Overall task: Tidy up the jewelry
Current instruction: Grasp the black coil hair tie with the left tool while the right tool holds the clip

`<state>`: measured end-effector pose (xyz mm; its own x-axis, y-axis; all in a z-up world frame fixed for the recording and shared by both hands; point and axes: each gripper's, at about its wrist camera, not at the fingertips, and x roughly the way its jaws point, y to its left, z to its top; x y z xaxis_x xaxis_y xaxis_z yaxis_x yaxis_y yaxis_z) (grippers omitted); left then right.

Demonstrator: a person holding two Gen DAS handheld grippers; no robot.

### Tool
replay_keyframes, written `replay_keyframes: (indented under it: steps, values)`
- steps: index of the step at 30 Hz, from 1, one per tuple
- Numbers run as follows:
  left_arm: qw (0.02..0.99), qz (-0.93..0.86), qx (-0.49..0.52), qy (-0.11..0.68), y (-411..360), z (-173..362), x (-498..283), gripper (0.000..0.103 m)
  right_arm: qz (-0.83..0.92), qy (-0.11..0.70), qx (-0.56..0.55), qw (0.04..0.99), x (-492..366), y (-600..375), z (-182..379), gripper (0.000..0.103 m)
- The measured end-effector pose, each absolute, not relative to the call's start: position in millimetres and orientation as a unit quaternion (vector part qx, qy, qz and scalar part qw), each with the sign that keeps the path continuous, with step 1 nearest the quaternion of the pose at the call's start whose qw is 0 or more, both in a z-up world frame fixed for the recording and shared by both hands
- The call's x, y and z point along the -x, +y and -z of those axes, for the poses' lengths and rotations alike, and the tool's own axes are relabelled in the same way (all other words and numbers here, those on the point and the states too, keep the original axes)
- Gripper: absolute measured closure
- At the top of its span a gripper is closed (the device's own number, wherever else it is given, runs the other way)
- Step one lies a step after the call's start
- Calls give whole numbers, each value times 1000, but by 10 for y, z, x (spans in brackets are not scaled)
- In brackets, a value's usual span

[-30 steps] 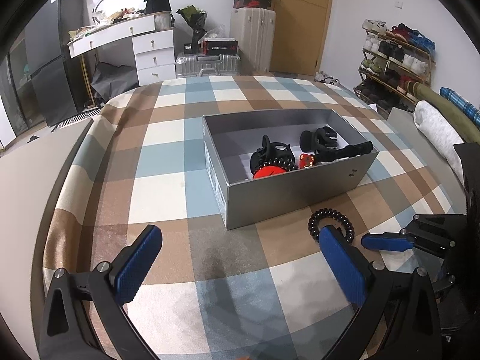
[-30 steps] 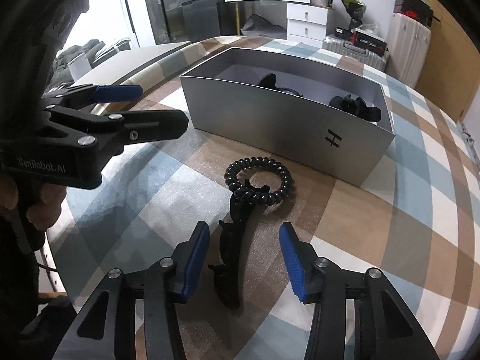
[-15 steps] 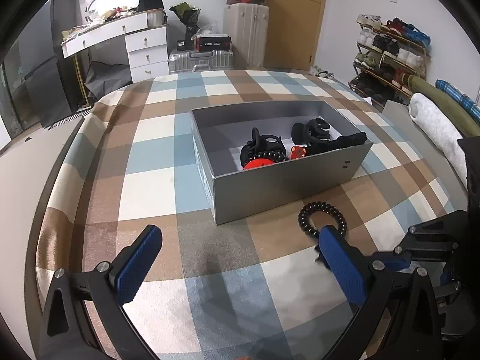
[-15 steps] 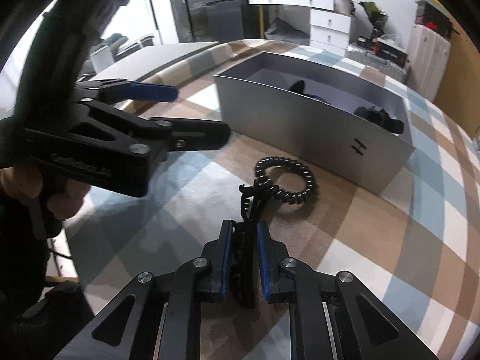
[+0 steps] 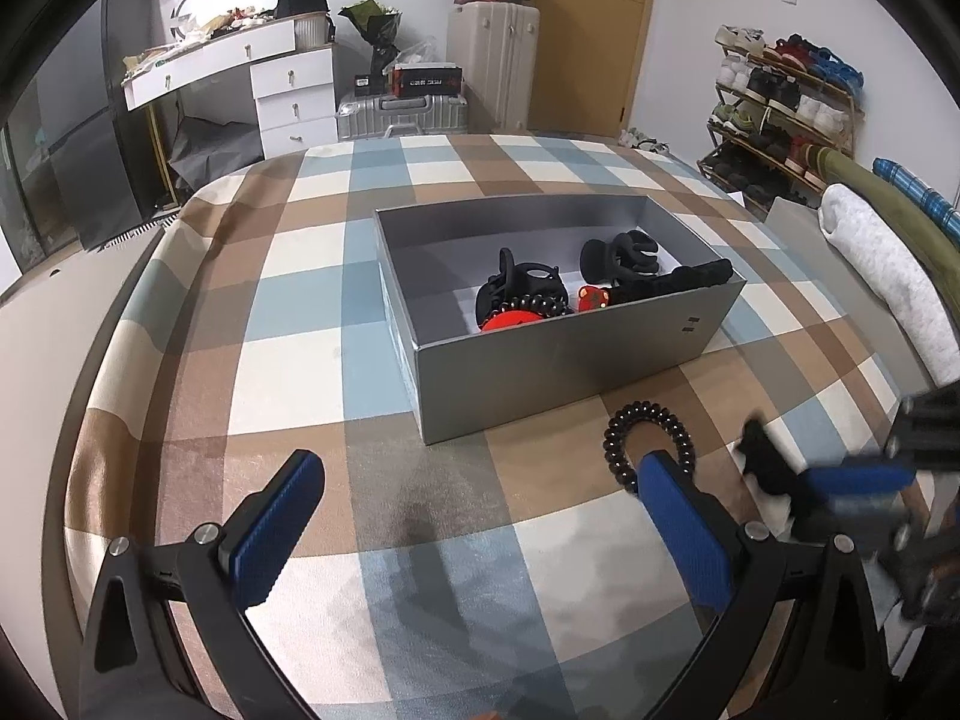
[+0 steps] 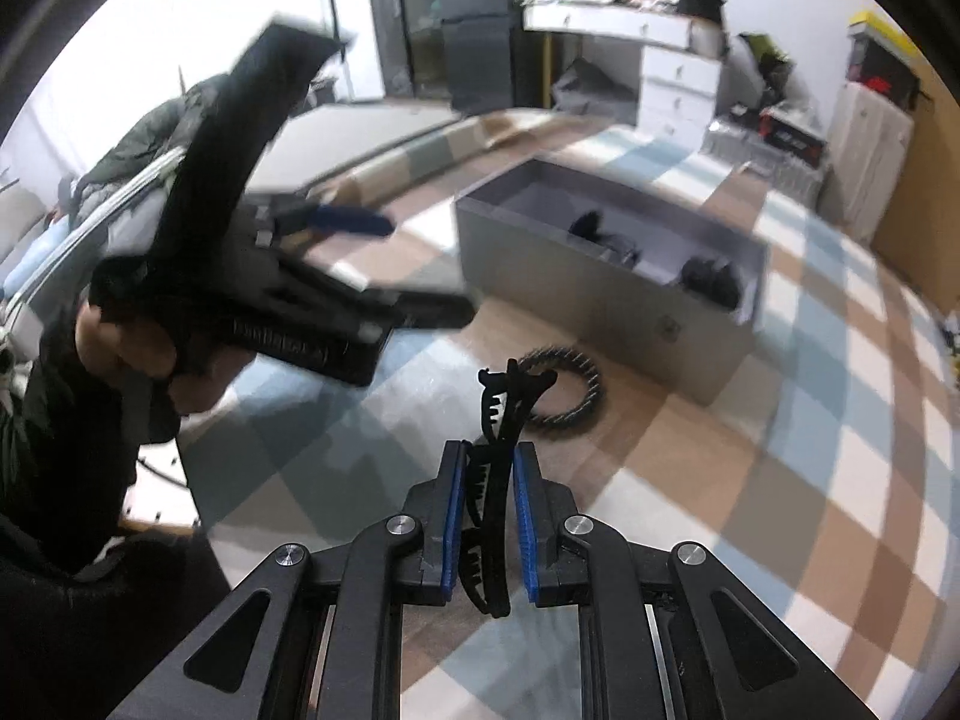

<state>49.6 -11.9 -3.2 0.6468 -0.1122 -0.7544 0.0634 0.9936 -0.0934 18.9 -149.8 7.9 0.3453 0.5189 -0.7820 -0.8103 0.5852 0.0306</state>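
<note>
My right gripper (image 6: pixel 487 468) is shut on a long black toothed hair clip (image 6: pixel 501 420), which hangs lifted above the checked tablecloth. From the left wrist view that clip (image 5: pixel 765 465) shows blurred at the right beside the right gripper (image 5: pixel 834 483). A black spiral hair tie (image 5: pixel 648 438) lies on the cloth in front of the grey box (image 5: pixel 570 360), also seen as a blurred hair tie (image 6: pixel 567 387) just past the clip. The box holds black claw clips (image 5: pixel 621 255) and red pieces (image 5: pixel 510 321). My left gripper (image 5: pixel 480 516) stands open over bare cloth with nothing between its fingers.
The grey box (image 6: pixel 600 294) sits mid-table on the checked cloth (image 5: pixel 288 348). A hand holds the left gripper (image 6: pixel 336 324) to the left of the clip. Beyond the table are a white dresser (image 5: pixel 288 90), suitcases (image 5: pixel 492 60) and a shoe rack (image 5: pixel 780 108).
The right gripper closed on the black hair clip and lifted it off the cloth, away from the spiral tie. The left gripper stayed in place, open.
</note>
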Motion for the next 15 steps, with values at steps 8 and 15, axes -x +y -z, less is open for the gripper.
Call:
replay_keyframes:
  steps: [8, 15]
  values:
    - [898, 41, 50, 434, -248, 129, -571, 1, -358, 401, 125, 834, -539, -1665, -100, 88]
    - [894, 33, 20, 446, -504, 258, -594, 1, -351, 395, 103, 843, -558, -1785, -185, 88]
